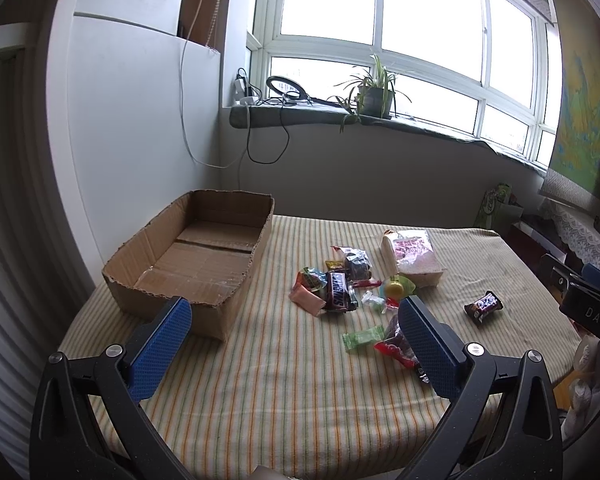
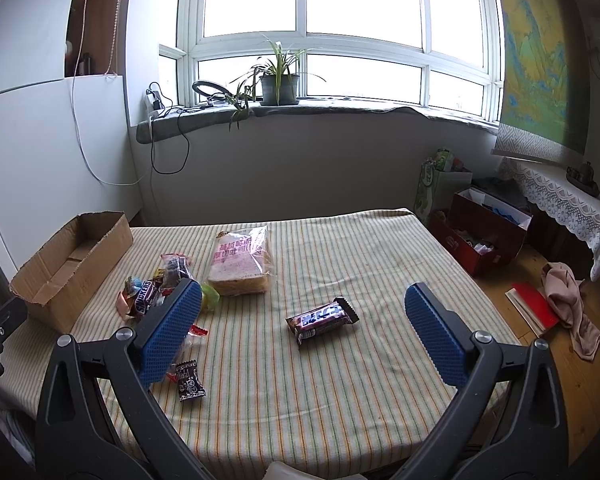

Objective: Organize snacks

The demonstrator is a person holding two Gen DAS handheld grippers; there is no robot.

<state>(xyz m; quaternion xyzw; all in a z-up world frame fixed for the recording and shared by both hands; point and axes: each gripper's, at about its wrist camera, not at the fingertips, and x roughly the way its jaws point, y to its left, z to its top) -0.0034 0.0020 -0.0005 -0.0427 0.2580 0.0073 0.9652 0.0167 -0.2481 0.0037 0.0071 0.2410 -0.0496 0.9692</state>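
On striped counter (image 2: pixel 340 400): purple crinkly-foil chocolate bar (image 2: pixel 322 319), light, slippery; best gripped mid-length; right hand-held gripper (image 2: pixel 304 312) wide, empty.

Open brown cardboard box (image 1: pixel 188 256) sits at the far left of the striped-cloth counter (image 1: pixel 284 392). Right of it lies a heap of small wrapped sweets (image 1: pixel 336 288), with the clear bag of sliced bread (image 1: pixel 414 258) just behind. A dark chocolate bar (image 2: pixel 322 320) lies apart, further right.
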